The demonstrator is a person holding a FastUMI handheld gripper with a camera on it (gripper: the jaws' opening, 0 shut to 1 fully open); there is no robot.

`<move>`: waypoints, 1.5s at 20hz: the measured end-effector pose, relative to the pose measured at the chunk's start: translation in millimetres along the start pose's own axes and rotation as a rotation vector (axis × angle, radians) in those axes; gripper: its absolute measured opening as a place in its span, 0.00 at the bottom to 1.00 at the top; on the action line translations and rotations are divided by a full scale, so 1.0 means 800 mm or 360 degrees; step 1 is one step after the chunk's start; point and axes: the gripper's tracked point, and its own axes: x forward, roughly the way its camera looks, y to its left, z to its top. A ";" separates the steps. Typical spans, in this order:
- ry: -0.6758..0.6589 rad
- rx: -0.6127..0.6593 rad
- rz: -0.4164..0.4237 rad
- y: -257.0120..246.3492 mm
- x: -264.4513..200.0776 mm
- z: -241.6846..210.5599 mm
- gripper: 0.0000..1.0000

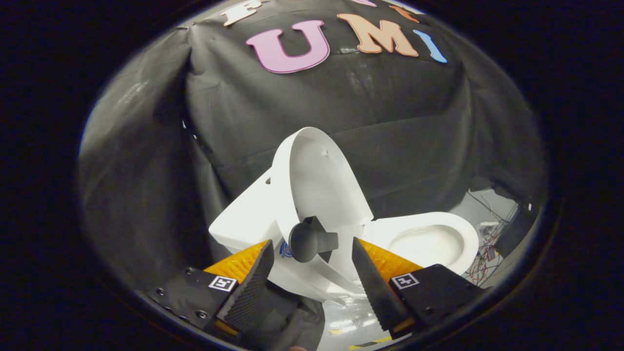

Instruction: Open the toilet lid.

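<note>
The toilet lid (324, 183) stands raised above the bowl (429, 241), a light, stiff, slick plastic shell best taken by its dark knob (312, 240), which sits between the gripper's (312, 258) wide-spread fingers, untouched.

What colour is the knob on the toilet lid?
Dark grey, almost black; the knob shows best in the gripper view, between the open tongs.

Wrinkled black cloth (390, 126) hangs as the booth's wall across the upper and middle frame, folding into a darker crease at the left. At the lower right, a pale floor (480, 204) shows a tangle of thin wires (487, 243) beside a dark box (516, 229).
</note>
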 end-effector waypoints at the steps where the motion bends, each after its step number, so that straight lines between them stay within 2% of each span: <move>1: -0.0010 -0.0020 0.0018 0.000 -0.005 0.000 0.99; 10: -0.0115 -0.0152 -0.0012 -0.066 -0.047 -0.004 0.99; 14: -0.0114 -0.0299 -0.0050 -0.106 -0.063 -0.010 0.99; 19: -0.0116 -0.0291 -0.0022 -0.140 -0.066 -0.016 0.99; 24: -0.0201 -0.0338 0.0069 -0.174 -0.076 -0.012 0.99; 27: -0.0208 -0.0367 0.0037 -0.229 -0.078 -0.027 0.99; 30: -0.0193 -0.0397 0.0082 -0.267 -0.080 -0.036 0.99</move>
